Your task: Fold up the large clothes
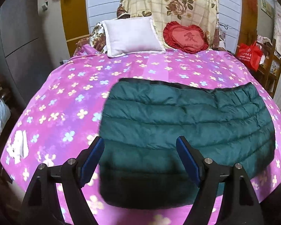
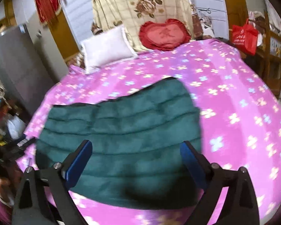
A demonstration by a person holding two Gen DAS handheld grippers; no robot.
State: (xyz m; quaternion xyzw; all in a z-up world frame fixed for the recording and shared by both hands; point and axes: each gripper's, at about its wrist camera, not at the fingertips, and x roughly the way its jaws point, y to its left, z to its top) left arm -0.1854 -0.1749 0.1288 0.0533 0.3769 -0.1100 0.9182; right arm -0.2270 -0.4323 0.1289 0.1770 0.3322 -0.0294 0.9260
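Pink floral bedspread (image 1: 65, 97) under folded green quilted jacket (image 1: 178, 116); jaws of both grippers wide, empty.

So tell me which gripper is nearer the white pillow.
Left, though only as a judgement. The left gripper sits over the jacket's pillow-side end; the right gripper over the far end from the white pillow.

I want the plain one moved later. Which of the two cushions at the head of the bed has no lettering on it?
The white rectangular pillow, on the left. The red heart-shaped cushion beside it, to the right, has a frilled edge and a character on its face.
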